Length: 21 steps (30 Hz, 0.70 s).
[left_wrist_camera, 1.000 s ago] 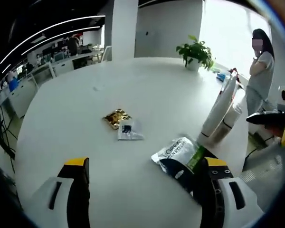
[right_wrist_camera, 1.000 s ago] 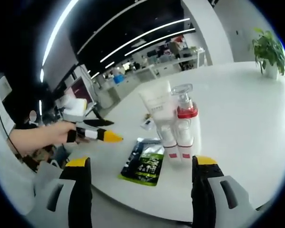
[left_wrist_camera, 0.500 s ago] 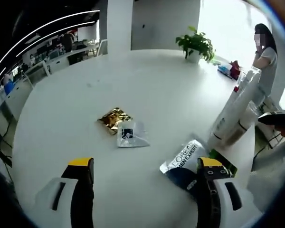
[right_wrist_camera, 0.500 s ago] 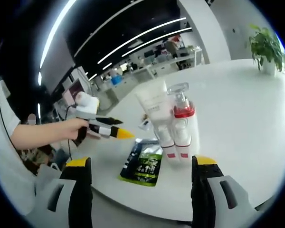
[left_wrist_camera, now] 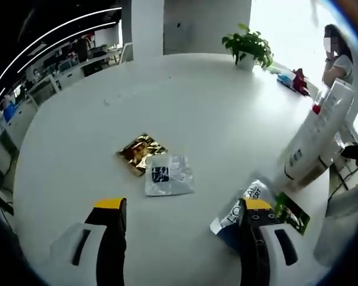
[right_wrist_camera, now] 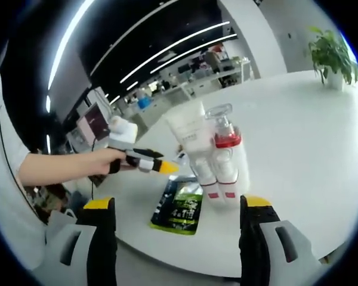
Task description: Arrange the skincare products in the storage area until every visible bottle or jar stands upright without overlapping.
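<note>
A white tube (right_wrist_camera: 192,138) stands on its cap beside a clear pump bottle (right_wrist_camera: 228,156) with a red collar, both upright and touching near the table's edge. In the left gripper view the tube (left_wrist_camera: 318,136) leans across the right side. A green sachet (right_wrist_camera: 180,208) lies flat in front of them, next to a silver L'Oreal sachet (left_wrist_camera: 237,210). Farther in lie a gold sachet (left_wrist_camera: 138,152) and a clear sachet (left_wrist_camera: 169,176). My left gripper (left_wrist_camera: 183,206) is open over the table, short of the sachets; a hand holds it (right_wrist_camera: 166,168) just left of the tube. My right gripper (right_wrist_camera: 178,204) is open, facing the bottles.
The round white table (left_wrist_camera: 185,101) stretches far beyond the sachets. A potted plant (left_wrist_camera: 249,47) stands at its far edge, small items (left_wrist_camera: 289,80) beside it. A person (left_wrist_camera: 337,56) stands past the table on the right. Desks and monitors (right_wrist_camera: 95,122) fill the room behind.
The left gripper has come forward over the table and closer to the tube and sachets. Both grippers stay open. The tube, bottle and sachets have not moved.
</note>
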{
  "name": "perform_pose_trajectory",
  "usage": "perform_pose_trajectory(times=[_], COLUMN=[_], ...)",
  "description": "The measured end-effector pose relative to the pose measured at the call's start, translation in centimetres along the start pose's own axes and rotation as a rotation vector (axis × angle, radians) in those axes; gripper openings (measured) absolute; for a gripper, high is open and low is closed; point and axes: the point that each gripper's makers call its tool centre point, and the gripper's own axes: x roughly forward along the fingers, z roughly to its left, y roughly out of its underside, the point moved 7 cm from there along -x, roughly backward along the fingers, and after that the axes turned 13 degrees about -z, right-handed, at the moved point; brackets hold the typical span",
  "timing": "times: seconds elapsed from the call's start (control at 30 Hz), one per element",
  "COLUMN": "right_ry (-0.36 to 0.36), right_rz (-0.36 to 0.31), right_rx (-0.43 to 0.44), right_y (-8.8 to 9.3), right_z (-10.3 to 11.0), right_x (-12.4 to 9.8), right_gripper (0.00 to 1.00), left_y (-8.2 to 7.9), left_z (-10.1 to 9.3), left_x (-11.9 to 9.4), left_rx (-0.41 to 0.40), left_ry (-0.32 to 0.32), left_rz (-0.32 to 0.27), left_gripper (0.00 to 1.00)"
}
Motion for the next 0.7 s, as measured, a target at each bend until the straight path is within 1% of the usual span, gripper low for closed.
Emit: perform_pose_trajectory(times=[0.07,0.17,0.3,0.37,0.47,0.7], right_ry=[0.006,0.010,0.012,0.016,0.018,0.024], right_rz=[-0.005,-0.009,-0.011,-0.015,-0.018,-0.023], right_rx=[0.002,0.007,0.010,0.010,0.015,0.025], right_y=[-0.1,-0.1,-0.1,-0.1,-0.1,-0.2], right_z=[-0.1,-0.1,-0.2,-0.2,-0.2,-0.3], right_x=[0.0,-0.1,-0.1,-0.1,-0.1,-0.1], right_gripper=[0.85,0.85,0.84,0.84,0.84,0.84], left_y=[0.0,-0.2,-0.5,-0.5,-0.7,-1.1], left_z=[0.0,0.3,0.7,0.6,0.8,0.8], left_x=[0.2,0.9,1.6,1.6,2.4,3.5], left_rx=[-0.001,0.007,0.006,0.001,-0.006,0.017], left_ry=[0.001,-0.004,-0.009,-0.014,-0.016,-0.023], left_rz=[0.005,0.010,0.017,0.023,0.037,0.054], left_gripper=[0.69,0.69,0.67,0.65,0.63,0.60])
